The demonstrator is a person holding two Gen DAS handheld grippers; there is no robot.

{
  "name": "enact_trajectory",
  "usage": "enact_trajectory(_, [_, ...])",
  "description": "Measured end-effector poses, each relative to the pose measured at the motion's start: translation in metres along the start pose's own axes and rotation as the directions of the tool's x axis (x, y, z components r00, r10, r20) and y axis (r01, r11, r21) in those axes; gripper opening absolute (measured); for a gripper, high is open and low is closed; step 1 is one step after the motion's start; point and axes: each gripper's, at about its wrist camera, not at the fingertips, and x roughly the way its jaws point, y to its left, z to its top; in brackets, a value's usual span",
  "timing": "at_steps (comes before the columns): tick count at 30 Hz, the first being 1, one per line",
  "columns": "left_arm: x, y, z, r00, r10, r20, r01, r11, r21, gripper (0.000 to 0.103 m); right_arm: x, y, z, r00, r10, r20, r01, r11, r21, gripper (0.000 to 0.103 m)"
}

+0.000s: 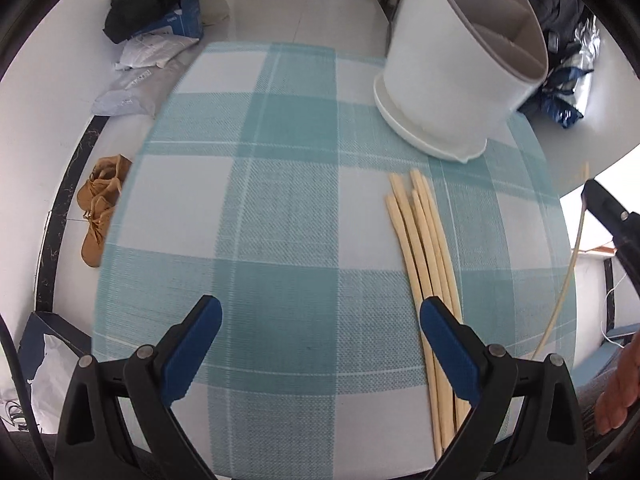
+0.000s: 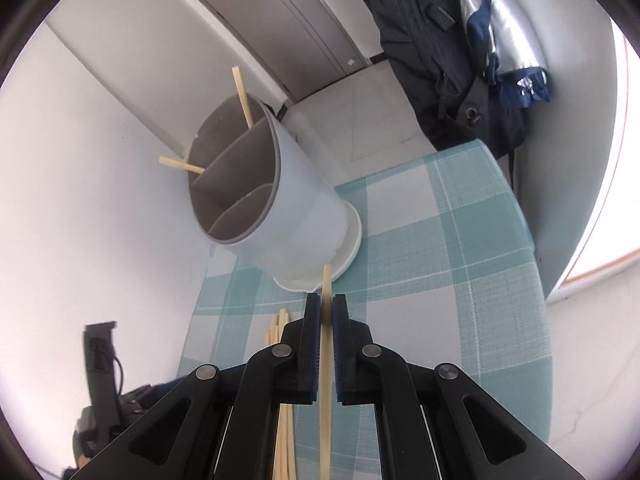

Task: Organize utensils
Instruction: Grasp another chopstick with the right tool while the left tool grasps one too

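Right tool [image 2: 327, 308] up close: fingers pinched narrow on one chopstick [image 2: 325, 380], which runs lengthwise between the pads, tip poking out front toward the holder's base. It looks lifted off the bench, tho hard to be sure from this angle. Left tool [image 1: 320, 320] is spread wide, gripping nothing, hovering low over the checked cloth [image 1: 248, 208] w/ its right finger just above the near end of the loose bundle of chopsticks [image 1: 420, 232].

That bundle lies flat on the bench, just short of the white utensil holder [image 1: 448, 80] standing at the cloth's far corner.

Progress, as I read it: early-ish. Two sticks [image 2: 242, 96] already stand in the holder's back compartment, one is in hand, approx five or six wait on the cloth. So most of the sorting is left.

Views differ. Right cam looks down into the holder: three grey-lined sections, front two seemingly bare. Left cam only catches one stick tip at the rim but shows the whole bundle, plus shoes [image 1: 100, 208] and bags on the floor beyond. Right cam alone shows the door [image 2: 280, 20] and hanging jackets [image 2: 440, 60] far back.
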Motion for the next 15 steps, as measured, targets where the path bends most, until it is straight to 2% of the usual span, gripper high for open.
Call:
enact_trajectory(5, [0.009,-0.008,0.001,0.999,0.027,-0.036,-0.026,0.999,0.028,0.097,-0.017,-0.002,0.003,0.999,-0.008,0.041,0.009,0.999,-0.033,0.005])
enact_trajectory(7, [0.009,-0.009,0.001,0.998,0.054,-0.026,-0.053,0.998,0.027,0.097,-0.022,-0.002,0.004,0.998,-0.009,0.056,0.011,0.999,-0.044,0.005])
enact_trajectory(15, [0.008,-0.01,0.006,0.996,0.086,-0.036,-0.086,0.996,-0.003,0.097,-0.037,-0.007,0.005,0.997,0.014,0.081,-0.012,1.0,-0.017,0.005])
